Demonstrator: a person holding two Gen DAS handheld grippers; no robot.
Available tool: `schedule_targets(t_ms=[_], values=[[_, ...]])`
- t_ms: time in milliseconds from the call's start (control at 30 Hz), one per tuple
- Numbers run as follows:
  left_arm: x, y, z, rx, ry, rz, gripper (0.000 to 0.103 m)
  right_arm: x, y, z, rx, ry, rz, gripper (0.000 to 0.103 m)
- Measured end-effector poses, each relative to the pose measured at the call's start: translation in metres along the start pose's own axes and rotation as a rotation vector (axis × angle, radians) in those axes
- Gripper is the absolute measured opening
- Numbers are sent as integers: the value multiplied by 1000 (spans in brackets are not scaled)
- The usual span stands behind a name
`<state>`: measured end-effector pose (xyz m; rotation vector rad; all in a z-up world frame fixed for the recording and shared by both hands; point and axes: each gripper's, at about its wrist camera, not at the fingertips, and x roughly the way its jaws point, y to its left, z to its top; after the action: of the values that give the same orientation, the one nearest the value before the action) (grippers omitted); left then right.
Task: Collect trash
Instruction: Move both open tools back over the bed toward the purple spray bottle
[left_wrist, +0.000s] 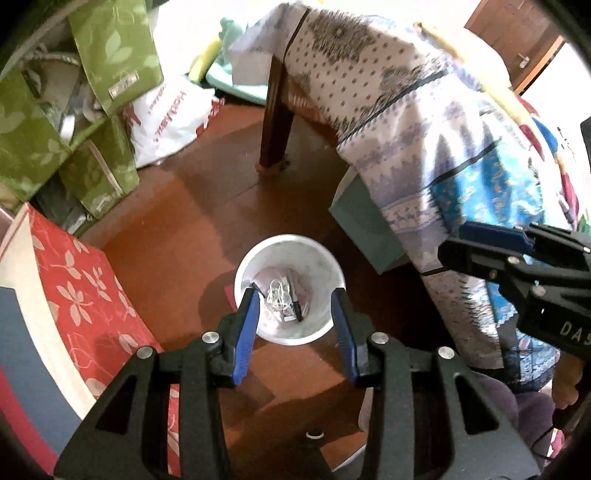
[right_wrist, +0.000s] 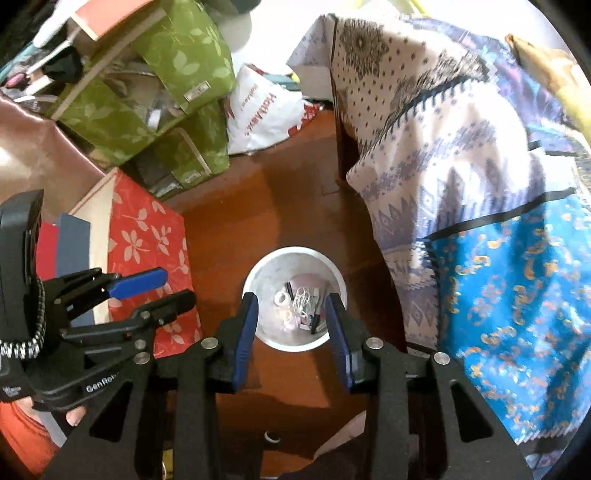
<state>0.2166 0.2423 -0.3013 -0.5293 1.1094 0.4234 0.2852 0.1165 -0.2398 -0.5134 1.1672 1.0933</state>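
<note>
Brown floorboards (left_wrist: 177, 221) crowded with green fabric boxes (left_wrist: 110, 48), a red flowered box (left_wrist: 85, 291) and a white shopping bag (left_wrist: 170, 114) surround a white bin (left_wrist: 290, 295) that stands in the open, near the leg of a counter (left_wrist: 275, 118) draped with a patterned cloth (left_wrist: 406, 122), where both hands can come at it from above. Both tools hang over its mouth and point steeply down. The left gripper (left_wrist: 295, 306) has its blue fingers (left_wrist: 248, 332) partly apart with nothing between them; the right gripper (right_wrist: 290, 317) is likewise part-open and empty, its fingers (right_wrist: 245, 332) framing the bin's rim. The trash (right_wrist: 301, 302), including a tangle of white cord, a small roll of tape, a dark pen-like stick and scraps of paper, lies at the bottom of the bin, well below the fingertips. With both tools empty over the bin, the drop looks done, and the hands appear free to fetch more. A small ring-shaped thing (right_wrist: 272, 437) lies on the floor close under the right tool; whether it is trash cannot be told.
</note>
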Motion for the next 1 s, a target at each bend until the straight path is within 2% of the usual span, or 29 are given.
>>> schedule_targets(t_ms=[300, 600, 800, 1000], values=[[-79, -37, 1, 74, -148, -12, 39, -85, -16, -22, 67, -175, -66, 34], [-152, -118, 7, 213, -308, -62, 39, -181, -44, -57, 117, -349, -189, 34], [-180, -179, 11, 300, -375, -119, 45, -236, -77, -87, 159, -436, -267, 34], [-180, -244, 17, 363, -392, -198, 49, -270, -119, -111, 223, -478, -348, 34]])
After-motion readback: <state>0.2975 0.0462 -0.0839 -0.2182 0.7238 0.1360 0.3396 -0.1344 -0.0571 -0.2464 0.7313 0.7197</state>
